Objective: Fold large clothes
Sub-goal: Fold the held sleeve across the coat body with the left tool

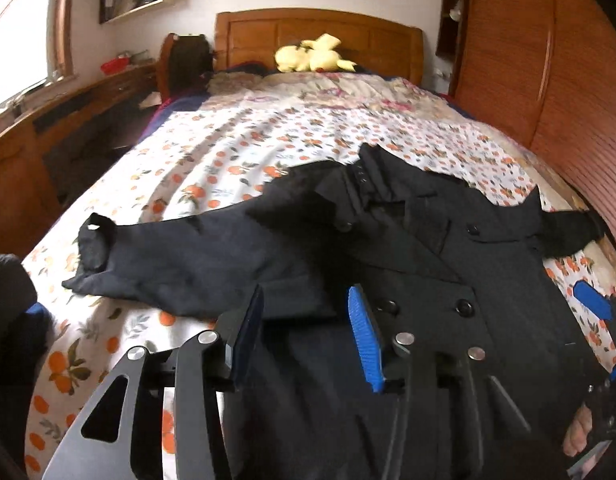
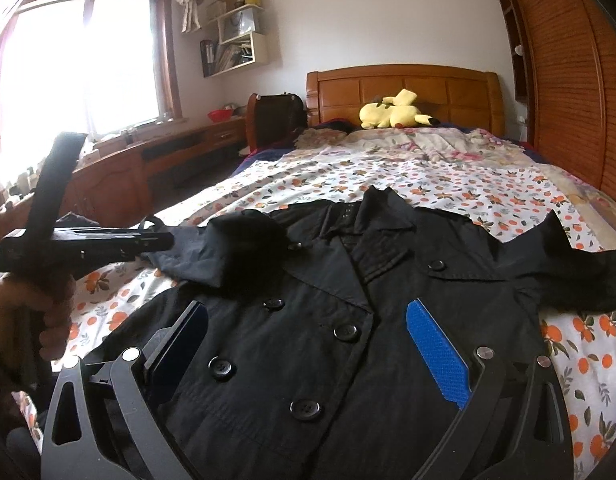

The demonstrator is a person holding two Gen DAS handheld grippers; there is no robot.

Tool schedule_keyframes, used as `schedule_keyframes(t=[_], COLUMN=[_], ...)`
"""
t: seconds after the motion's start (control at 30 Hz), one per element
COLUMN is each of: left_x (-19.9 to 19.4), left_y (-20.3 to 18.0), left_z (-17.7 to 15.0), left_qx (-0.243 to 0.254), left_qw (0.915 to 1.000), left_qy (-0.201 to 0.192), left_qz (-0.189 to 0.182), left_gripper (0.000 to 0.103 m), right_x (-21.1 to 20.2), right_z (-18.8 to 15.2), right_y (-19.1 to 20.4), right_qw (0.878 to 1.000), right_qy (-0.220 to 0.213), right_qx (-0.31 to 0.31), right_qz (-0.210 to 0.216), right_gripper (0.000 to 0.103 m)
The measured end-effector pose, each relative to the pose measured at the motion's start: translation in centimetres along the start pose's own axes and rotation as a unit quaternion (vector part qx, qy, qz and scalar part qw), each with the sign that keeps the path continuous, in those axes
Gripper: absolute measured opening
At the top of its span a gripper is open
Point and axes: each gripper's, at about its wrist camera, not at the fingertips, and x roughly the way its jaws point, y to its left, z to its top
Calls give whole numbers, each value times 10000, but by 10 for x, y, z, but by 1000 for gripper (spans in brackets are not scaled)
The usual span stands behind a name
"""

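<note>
A black double-breasted coat (image 1: 420,248) lies face up on the bed, collar toward the headboard. It also shows in the right wrist view (image 2: 316,320). Its left sleeve (image 1: 179,256) stretches out to the left; the right sleeve (image 2: 580,272) lies out to the right. My left gripper (image 1: 308,304) is open and empty, above the coat's left chest near the sleeve root. My right gripper (image 2: 308,320) is open and empty, above the buttoned front. The left gripper's body (image 2: 87,240) shows at the left of the right wrist view. The right gripper's blue pad (image 1: 592,300) shows at the right of the left wrist view.
The bed has an orange-print sheet (image 2: 388,176) and a wooden headboard (image 2: 404,88) with a yellow plush toy (image 2: 392,112). A wooden wardrobe (image 2: 568,80) runs along the right. A wooden desk (image 2: 119,168) and a window (image 2: 75,64) are at the left.
</note>
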Motion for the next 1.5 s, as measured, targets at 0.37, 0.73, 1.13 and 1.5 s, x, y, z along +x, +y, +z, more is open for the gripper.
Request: schedule_keyframes(t=[0.37, 0.73, 1.13, 1.5], left_x=[35, 91, 112, 52], left_y=[96, 158, 167, 92], left_z=[-6, -2, 10, 46], left_qx=[-647, -1316, -1553, -627], left_qw=[9948, 9822, 9783, 9924], left_qy=[401, 835, 1006, 356], left_qz=[671, 1050, 929, 997], left_gripper=[59, 59, 7, 1], right_x=[0, 6, 8, -21], right_z=[0, -2, -3, -3], right_y=[20, 28, 25, 5], right_qw=[9997, 9992, 9993, 9996], right_qy=[50, 121, 158, 15], right_qx=[-214, -308, -294, -275], right_qz=[136, 217, 191, -37], right_gripper=[96, 96, 96, 96])
